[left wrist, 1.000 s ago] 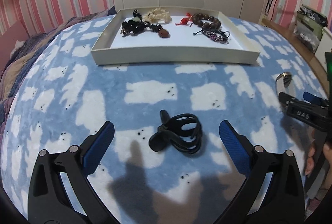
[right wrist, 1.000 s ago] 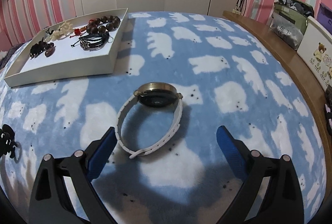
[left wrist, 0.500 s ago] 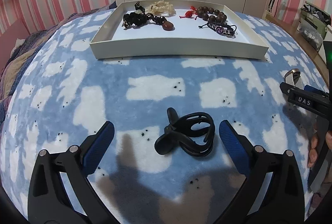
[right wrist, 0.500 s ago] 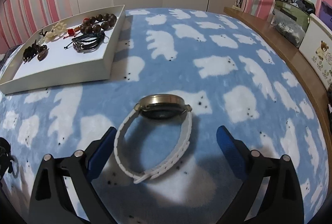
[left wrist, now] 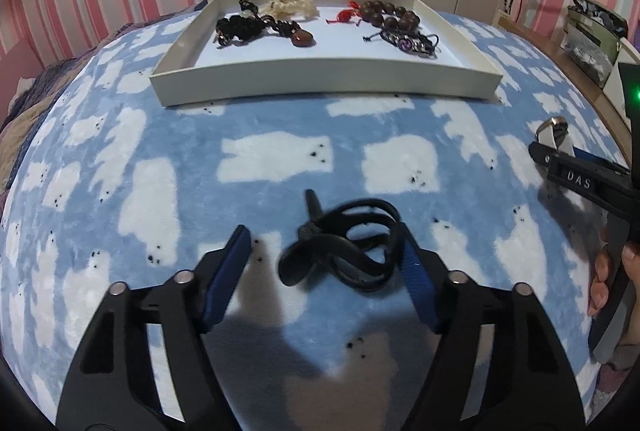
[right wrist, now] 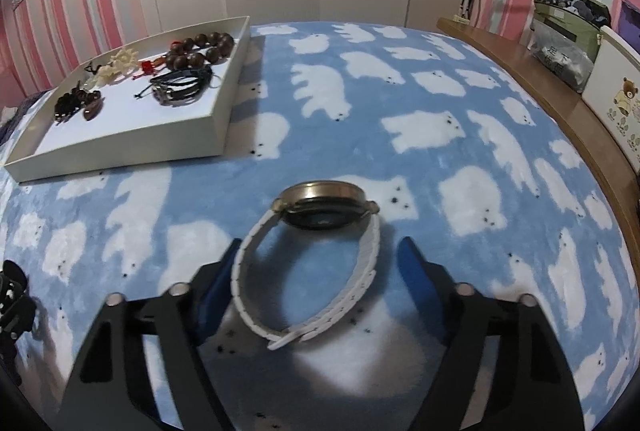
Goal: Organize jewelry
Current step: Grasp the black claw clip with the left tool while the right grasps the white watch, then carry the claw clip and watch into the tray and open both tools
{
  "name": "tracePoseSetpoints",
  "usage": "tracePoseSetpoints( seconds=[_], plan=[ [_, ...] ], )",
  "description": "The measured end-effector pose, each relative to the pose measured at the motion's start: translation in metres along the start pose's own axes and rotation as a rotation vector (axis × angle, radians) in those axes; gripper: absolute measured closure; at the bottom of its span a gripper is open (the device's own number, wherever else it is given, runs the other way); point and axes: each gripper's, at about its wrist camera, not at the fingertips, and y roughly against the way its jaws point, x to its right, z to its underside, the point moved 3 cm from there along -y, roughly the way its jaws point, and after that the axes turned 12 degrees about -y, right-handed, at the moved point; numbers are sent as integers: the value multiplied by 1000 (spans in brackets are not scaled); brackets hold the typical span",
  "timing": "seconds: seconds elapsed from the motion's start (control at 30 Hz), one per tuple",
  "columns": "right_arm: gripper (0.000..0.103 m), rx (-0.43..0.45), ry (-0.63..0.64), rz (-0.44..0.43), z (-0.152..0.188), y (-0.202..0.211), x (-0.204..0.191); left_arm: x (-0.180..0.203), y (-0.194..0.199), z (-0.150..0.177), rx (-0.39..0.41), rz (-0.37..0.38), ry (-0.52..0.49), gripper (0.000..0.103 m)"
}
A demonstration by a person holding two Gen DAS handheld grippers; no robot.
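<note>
The left gripper (left wrist: 322,245) is spread wide, grasping nothing, with the black band (left wrist: 344,245) lying on the blanket (left wrist: 160,159) between its 2 fingers, its right loop touching the right pad (left wrist: 414,271) and clear of the left one. The right gripper (right wrist: 316,263) is likewise spread and grasping nothing, the white-strapped watch (right wrist: 316,243) lying on its side between the fingers, strap just beside the left pad (right wrist: 218,279). The tray (left wrist: 320,83) holding 4 pieces sits well beyond both; "DAS" is legible on the right gripper in the left view.
</note>
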Motion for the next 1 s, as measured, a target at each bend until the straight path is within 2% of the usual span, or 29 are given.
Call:
tracePoseSetpoints(
  seconds=[0.27,0.43,0.5,0.7,1.0],
  plan=[
    [53,12,15,-10,1,2,-5,1,-1,1,-3,7,3,37],
    [63,19,24,-11,2,3,-7,6,0,-2,10,11,-13,50],
    [66,19,26,-12,2,4,-7,8,2,-2,15,1,-17,50],
    [71,12,22,-26,1,9,-4,4,6,-3,20,-11,-2,51],
    [71,32,42,-67,-9,27,-14,-12,23,-20,47,-17,14,51]
  ],
)
